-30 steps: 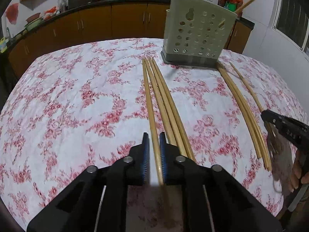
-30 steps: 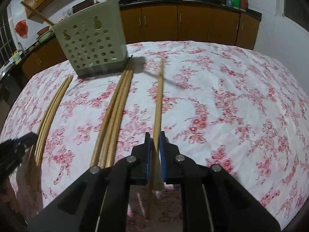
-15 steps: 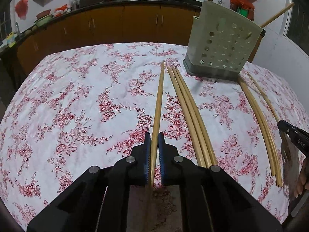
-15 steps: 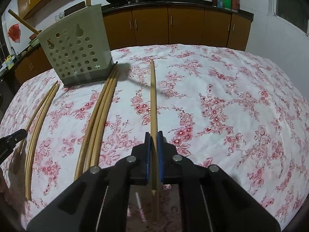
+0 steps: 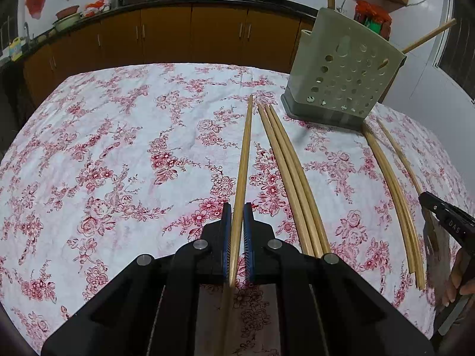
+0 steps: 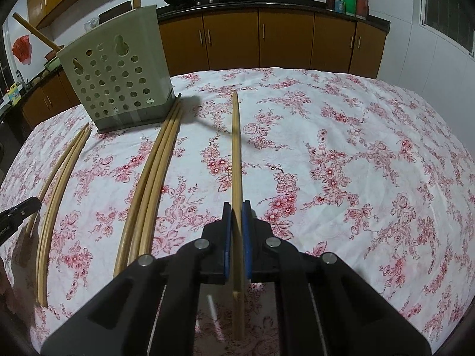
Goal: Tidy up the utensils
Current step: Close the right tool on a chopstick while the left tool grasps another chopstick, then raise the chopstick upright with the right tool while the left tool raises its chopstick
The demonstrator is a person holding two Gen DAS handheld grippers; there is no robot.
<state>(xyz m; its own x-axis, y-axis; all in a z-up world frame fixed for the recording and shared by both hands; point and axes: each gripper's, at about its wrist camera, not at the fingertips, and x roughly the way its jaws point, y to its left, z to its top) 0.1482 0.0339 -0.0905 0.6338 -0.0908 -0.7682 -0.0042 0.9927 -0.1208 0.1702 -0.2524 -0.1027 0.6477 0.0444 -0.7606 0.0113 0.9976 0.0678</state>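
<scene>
the long pale wooden chopstick is sitting clamped between the blue pads of the left gripper, its far tip reaching out over the cloth, just beside three more loose chopsticks lying on the table. the right gripper is likewise clamped on a second wooden chopstick, which is casting a shadow on the cloth and so seems lifted clear. another cluster of chopsticks is lying further to the right, below the perforated grey-green plastic utensil holder, which is already carrying a couple of sticks poking out of its top. everything is resting on the white tablecloth with red flowers. the step in hand looks like carrying picked sticks to the holder; the next move is calling for tipping each stick upright and dropping it through the open top without knocking the holder. compared with a second ago, the left-held stick is now sitting apart from its neighbours, and the holder is appearing further right in the left view.
</scene>
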